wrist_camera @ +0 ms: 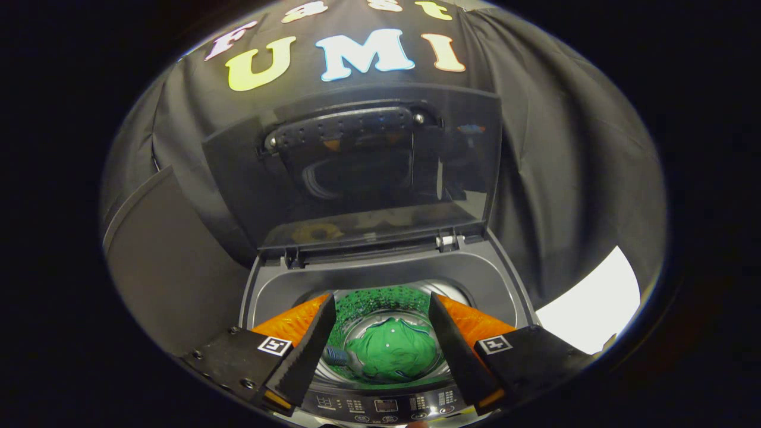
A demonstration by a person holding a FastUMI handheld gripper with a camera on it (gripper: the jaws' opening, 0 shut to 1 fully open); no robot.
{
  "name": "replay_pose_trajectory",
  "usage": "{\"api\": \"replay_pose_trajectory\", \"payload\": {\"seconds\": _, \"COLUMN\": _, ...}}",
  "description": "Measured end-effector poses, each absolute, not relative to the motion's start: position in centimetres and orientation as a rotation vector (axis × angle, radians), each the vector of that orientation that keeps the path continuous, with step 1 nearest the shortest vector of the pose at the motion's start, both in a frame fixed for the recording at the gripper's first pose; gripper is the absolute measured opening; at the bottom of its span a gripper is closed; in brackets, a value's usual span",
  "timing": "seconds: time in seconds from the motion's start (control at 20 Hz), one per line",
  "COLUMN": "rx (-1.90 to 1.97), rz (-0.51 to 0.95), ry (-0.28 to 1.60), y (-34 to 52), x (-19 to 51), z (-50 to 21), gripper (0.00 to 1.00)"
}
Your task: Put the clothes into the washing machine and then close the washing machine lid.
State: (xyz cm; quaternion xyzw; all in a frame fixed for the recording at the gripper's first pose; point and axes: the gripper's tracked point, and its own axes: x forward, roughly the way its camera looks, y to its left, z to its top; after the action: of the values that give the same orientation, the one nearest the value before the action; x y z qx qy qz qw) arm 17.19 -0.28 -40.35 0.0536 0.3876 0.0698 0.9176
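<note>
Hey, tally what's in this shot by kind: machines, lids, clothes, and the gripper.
Washing machine: 1
Lid, standing open: 1
Green garment, in the drum: 1
Gripper, fingers open above the drum: 1
Total: 4

Down in the steel drum of the grey top-loading washing machine (380, 279), the crumpled green garment (395, 353) was partly hidden behind the gripper (380, 309), whose spread fingers covered the drum's sides. The machine's front control panel (386, 407) was cut off, its markings too small to tell.

Dim booth, strong fisheye bending at the edges, glare on the raised lid (368, 172), sharp focus
</note>
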Motion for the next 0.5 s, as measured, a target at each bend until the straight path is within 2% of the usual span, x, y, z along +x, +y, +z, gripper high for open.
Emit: {"api": "replay_pose_trajectory", "payload": {"seconds": 0.5, "rx": 0.117, "rz": 0.195, "ry": 0.497, "y": 0.4, "x": 21.5, "z": -29.0, "gripper": 0.98}}
